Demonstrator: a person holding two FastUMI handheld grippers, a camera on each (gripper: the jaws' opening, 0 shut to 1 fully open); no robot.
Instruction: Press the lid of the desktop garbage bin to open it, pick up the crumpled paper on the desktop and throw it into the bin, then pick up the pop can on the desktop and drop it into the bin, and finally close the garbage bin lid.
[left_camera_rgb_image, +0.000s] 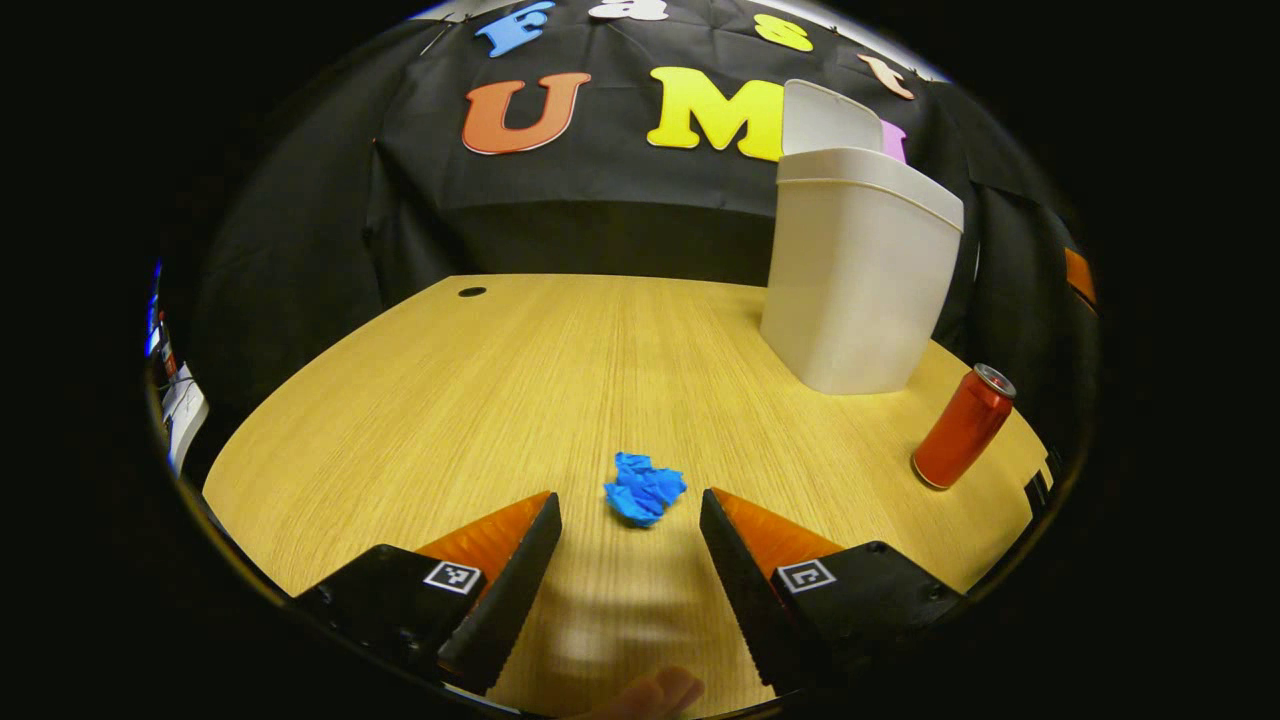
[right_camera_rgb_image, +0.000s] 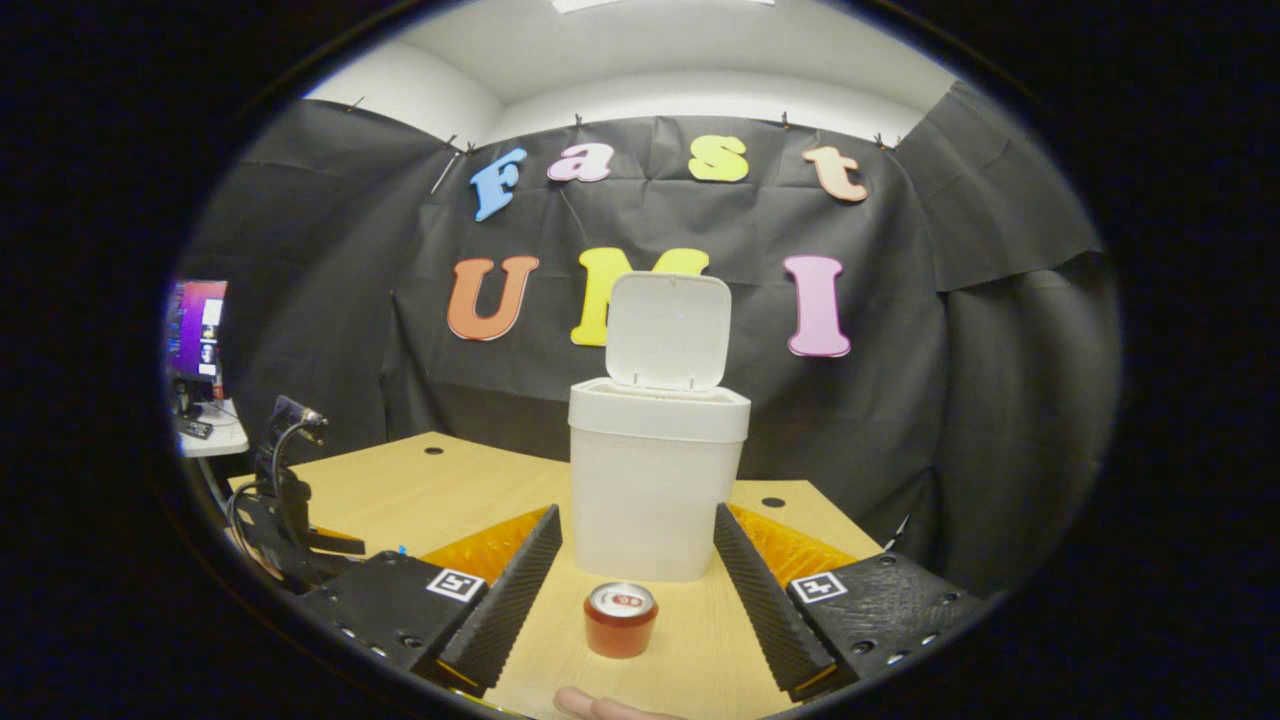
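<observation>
In the left gripper view, the left gripper (left_camera_rgb_image: 630, 510) occupies the bottom centre of the frame with its fingers spread apart and holding nothing; the crumpled blue paper ball (left_camera_rgb_image: 644, 488) lies on the light wooden desktop (left_camera_rgb_image: 480, 400) just ahead of the fingertips, centred on the gap between them; the white plastic desktop garbage bin (left_camera_rgb_image: 855, 285) stands at upper right with its flip lid (left_camera_rgb_image: 828, 118) raised upright; the red pop can (left_camera_rgb_image: 963, 427) stands at right, near the bin but apart from it. In the right gripper view, the right gripper (right_camera_rgb_image: 637, 525) sits at bottom centre, fingers apart and empty; the can appears upright low in the centre between the fingers, touching neither, with the open bin directly behind it at frame centre; the left gripper appears at lower left.
</observation>
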